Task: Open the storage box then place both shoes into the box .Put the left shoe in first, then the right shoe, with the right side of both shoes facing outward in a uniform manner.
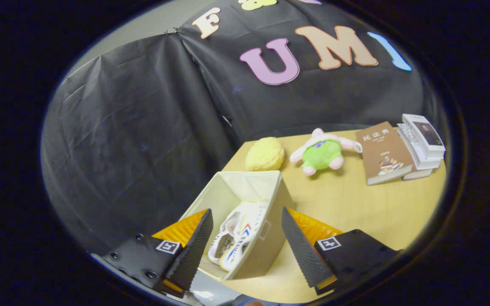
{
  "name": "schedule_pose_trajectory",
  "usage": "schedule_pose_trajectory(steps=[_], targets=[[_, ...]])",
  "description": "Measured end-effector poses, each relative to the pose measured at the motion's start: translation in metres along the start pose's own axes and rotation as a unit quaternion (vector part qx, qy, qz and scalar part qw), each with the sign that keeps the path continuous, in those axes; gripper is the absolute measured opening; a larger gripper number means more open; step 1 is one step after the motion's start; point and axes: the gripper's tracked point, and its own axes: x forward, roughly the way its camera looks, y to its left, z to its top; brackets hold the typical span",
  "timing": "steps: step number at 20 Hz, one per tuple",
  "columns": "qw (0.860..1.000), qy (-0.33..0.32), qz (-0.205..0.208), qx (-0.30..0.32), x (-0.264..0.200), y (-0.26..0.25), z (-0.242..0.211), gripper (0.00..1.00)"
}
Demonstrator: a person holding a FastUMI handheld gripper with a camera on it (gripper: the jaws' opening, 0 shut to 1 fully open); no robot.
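Jaws wide apart, holding nothing, gripper (245,238) above the open storage box (270,189). Both white shoes (236,238) lie inside the box, on the wooden surface (355,204).

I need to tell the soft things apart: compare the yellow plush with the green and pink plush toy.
The yellow plush is one rounded lump in a single colour; the green and pink plush toy has a green body with pink limbs sticking out. The yellow one sits just beyond the open storage box; the green one lies nearer the books. Both rest on the table, beyond the open gripper.
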Motion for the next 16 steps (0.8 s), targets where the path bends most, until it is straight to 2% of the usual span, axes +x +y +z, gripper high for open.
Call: schedule_pose_trajectory(steps=[5, 9, 16], targets=[[0.994, -0.085, -0.039, -0.056, -0.023, -0.043, 0.024, 1.0], [0.981, -0.148, -0.064, -0.106, -0.046, -0.063, 0.046, 1.0], [0.968, -0.198, -0.084, -0.128, -0.072, -0.093, 0.054, 1.0]])
